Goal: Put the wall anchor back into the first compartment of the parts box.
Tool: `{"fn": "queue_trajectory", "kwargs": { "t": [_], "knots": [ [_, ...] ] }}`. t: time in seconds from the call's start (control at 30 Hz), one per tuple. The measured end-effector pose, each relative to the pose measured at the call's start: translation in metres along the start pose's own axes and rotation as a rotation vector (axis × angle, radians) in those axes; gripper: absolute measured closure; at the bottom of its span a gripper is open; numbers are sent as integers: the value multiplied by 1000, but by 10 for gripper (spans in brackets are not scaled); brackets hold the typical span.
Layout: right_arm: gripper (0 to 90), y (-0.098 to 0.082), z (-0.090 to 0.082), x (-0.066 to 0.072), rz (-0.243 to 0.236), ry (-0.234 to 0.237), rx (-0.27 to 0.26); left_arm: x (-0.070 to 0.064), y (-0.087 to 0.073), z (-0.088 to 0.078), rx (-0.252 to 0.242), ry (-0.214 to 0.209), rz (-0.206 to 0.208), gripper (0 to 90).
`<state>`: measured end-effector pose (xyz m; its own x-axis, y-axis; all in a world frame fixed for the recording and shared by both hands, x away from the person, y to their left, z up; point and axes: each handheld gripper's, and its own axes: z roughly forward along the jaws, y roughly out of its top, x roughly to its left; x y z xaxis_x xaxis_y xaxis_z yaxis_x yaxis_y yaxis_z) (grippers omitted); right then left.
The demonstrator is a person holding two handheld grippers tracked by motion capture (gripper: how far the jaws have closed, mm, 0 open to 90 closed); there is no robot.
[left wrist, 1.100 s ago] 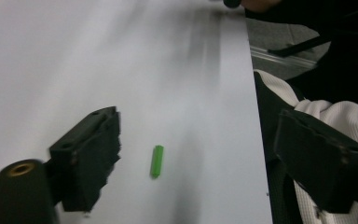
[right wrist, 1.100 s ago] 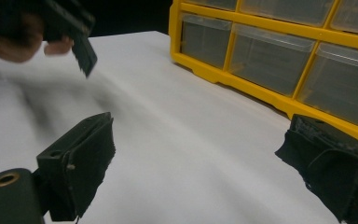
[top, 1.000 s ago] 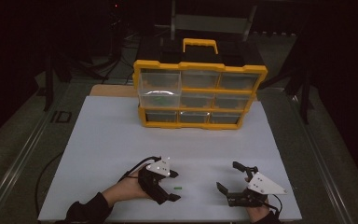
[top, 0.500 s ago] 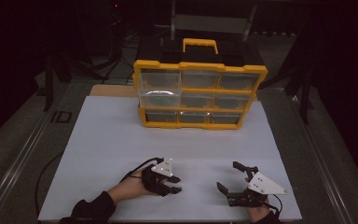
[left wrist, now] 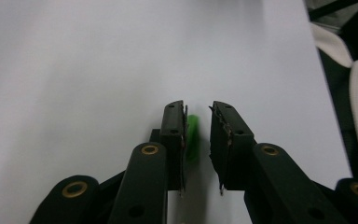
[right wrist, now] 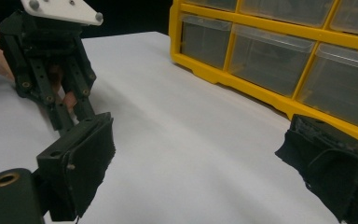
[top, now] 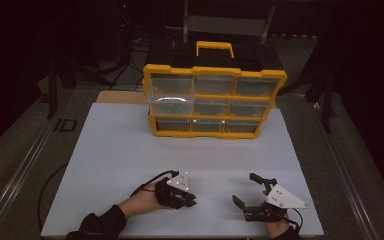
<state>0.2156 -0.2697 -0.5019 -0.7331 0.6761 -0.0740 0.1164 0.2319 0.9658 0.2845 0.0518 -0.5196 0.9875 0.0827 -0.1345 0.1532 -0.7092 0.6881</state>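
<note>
A small green piece (left wrist: pixel 192 135) lies on the white board (top: pixel 120 150) between the jaws of my left gripper (left wrist: pixel 198 106). It rests against one pad, and a thin gap shows on the other side. These jaws have just been closing around it and stand narrow. In the high view my left gripper (top: pixel 189 202) is low on the board at the front, left of centre. My right gripper (top: pixel 246 189) stays at the front right, its jaws wide apart and empty, and it faces the left gripper (right wrist: pixel 74 102).
A yellow drawer organizer (top: pixel 214 102) with clear drawers and a top handle stands at the board's far side; its lower drawers (right wrist: pixel 270 51) show in the right gripper view. One upper-left drawer sticks out. Dark floor and rails surround the table.
My left gripper has sunk onto the green piece and its jaws have narrowed around it. The right gripper has kept still.
</note>
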Motion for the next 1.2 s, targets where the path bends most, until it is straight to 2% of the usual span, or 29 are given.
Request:
{"fn": "queue_trajectory", "kwargs": {
  "t": [0.27,0.4,0.57,0.63,0.9,1.03,1.17,1.2],
  "knots": [
    [80,0,0,0,-2,0,2,2,1,0,8,2,-13,822],
    [81,0,1,0,-2,1,4,0,1,0,9,12,4,832],
    [80,0,0,0,1,0,-1,-3,4,-5,21,-37,25,832],
    [80,0,0,0,0,1,-4,-3,4,-7,21,-39,26,833],
    [80,0,-1,0,1,-1,-9,0,19,-46,-13,-66,37,832],
    [80,0,-1,0,-1,-1,-8,2,25,-64,-19,-81,57,832],
    [80,0,-1,0,0,-3,-9,3,34,-83,-40,-65,71,832],
    [80,0,-1,0,0,-3,-9,3,34,-83,-40,-65,71,832]
  ]
}}
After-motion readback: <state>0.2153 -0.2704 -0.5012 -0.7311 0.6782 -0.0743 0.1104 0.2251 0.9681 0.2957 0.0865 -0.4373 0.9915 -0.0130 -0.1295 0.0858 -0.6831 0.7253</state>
